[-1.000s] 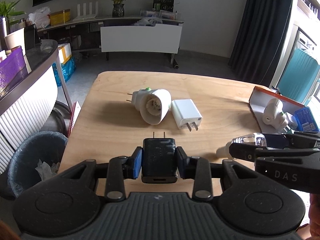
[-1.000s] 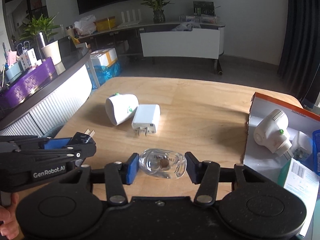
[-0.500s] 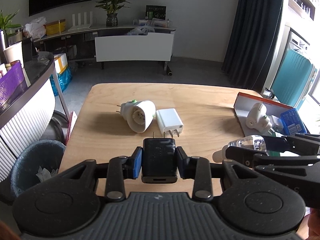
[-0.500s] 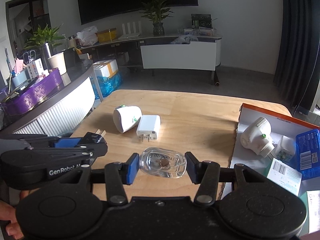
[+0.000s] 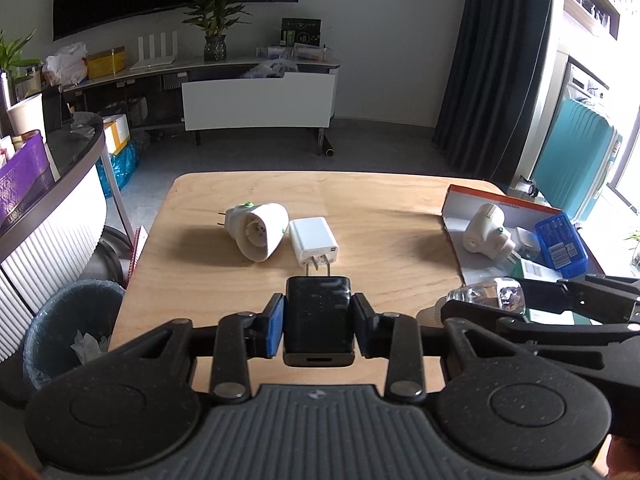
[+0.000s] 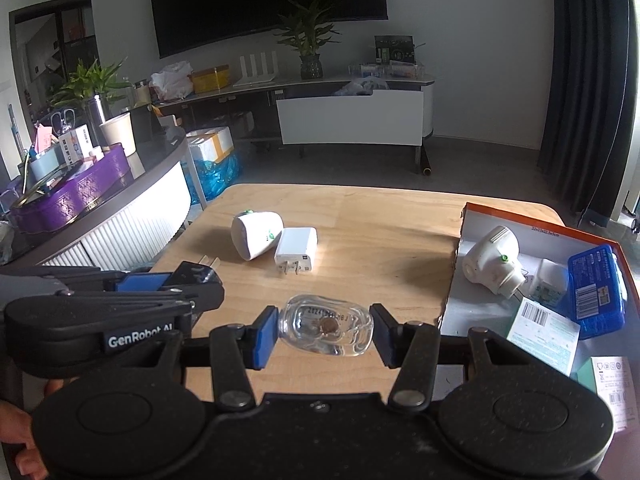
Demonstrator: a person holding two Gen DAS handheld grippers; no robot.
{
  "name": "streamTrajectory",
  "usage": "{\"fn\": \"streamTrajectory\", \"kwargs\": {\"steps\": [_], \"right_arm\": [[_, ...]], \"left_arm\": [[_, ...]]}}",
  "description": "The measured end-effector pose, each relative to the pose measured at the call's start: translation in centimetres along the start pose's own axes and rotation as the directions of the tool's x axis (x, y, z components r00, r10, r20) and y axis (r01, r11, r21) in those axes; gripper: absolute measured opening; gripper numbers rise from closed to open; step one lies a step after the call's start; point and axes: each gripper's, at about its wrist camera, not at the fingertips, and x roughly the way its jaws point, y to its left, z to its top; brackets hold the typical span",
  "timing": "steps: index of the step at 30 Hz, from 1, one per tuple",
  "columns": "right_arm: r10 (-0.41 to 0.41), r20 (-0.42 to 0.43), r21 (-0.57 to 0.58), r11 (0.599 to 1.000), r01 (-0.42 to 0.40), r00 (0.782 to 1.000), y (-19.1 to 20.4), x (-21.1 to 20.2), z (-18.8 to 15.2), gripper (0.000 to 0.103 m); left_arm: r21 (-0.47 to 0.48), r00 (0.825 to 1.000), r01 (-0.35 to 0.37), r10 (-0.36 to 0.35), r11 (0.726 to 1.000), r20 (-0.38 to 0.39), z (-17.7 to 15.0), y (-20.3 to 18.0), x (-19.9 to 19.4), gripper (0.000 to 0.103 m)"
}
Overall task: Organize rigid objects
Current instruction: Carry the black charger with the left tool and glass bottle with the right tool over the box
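Note:
My left gripper [image 5: 318, 322] is shut on a black charger [image 5: 319, 318], prongs pointing away, held above the near part of the wooden table [image 5: 380, 216]. My right gripper [image 6: 325, 330] is shut on a clear glass bottle [image 6: 326, 330], also lifted over the table. Each gripper shows in the other's view: the right one [image 5: 484, 300] at the right, the left one [image 6: 192, 276] at the left. On the table lie a white plug-in vaporizer [image 5: 260, 232] and a white charger [image 5: 314, 240] side by side.
An orange-rimmed open box [image 6: 516, 216] at the table's right holds another white vaporizer [image 6: 494, 266], a blue case [image 6: 596, 292] and paper packets. A bin [image 5: 68, 320] stands left of the table beside a curved counter [image 5: 52, 184]. A teal suitcase [image 5: 572, 160] is behind the box.
Both grippers have drawn back and risen with their objects still held, so the table and the things on it look smaller and farther away. Nothing on the table has moved.

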Motion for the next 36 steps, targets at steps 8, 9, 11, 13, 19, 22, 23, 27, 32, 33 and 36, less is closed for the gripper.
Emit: {"fn": "streamTrajectory", "kwargs": {"steps": [8,9,11,13,19,22,23,27,32,33,36], "right_arm": [[-0.009,0.015,0.012,1.0,0.009,1.0,-0.4,-1.9,-0.6,0.06],[-0.011,0.016,0.013,1.0,0.011,1.0,-0.5,-2.1,-0.7,0.06],[-0.013,0.02,0.014,1.0,0.013,1.0,-0.6,-2.5,-0.9,0.06],[-0.015,0.022,0.016,1.0,0.015,1.0,-0.7,-2.8,-1.0,0.06],[-0.028,0.03,0.028,0.999,0.027,0.999,-1.2,-3.8,-1.5,0.06],[-0.033,0.03,0.033,0.999,0.032,0.999,-1.6,-4.2,-1.9,0.06],[-0.034,0.031,0.035,0.999,0.033,0.999,-1.7,-4.4,-1.9,0.06],[-0.041,0.036,0.046,0.998,0.039,0.999,-2.1,-5.0,-2.2,0.06],[-0.057,0.042,0.057,0.997,0.054,0.997,-2.8,-5.8,-2.3,0.06],[-0.061,0.045,0.061,0.996,0.059,0.997,-3.0,-6.0,-2.3,0.06],[-0.076,0.05,0.074,0.995,0.072,0.996,-3.6,-6.6,-2.6,0.06]], "left_arm": [[0.013,1.0,0.011,-0.011,1.0,0.01,-0.3,-1.2,-1.1,0.036],[0.015,1.0,0.012,-0.012,1.0,0.013,-0.4,-1.3,-1.2,0.036],[0.017,1.0,0.018,-0.018,1.0,0.014,-0.5,-1.6,-1.4,0.036],[0.019,1.0,0.017,-0.018,1.0,0.014,-0.6,-1.9,-1.6,0.036],[0.036,0.999,0.031,-0.031,0.999,0.014,-0.9,-2.8,-1.8,0.036],[0.042,0.999,0.034,-0.035,0.999,0.013,-1.0,-3.1,-2.0,0.036],[0.045,0.999,0.035,-0.036,0.998,0.013,-1.0,-3.3,-2.1,0.036],[0.053,0.999,0.043,-0.044,0.998,0.011,-1.2,-3.8,-2.3,0.036],[0.062,0.998,0.058,-0.059,0.996,0.008,-1.3,-4.7,-2.4,0.036],[0.065,0.998,0.062,-0.062,0.996,0.009,-1.3,-4.9,-2.4,0.036],[0.076,0.997,0.071,-0.072,0.995,0.011,-1.3,-5.6,-2.5,0.036]]}}
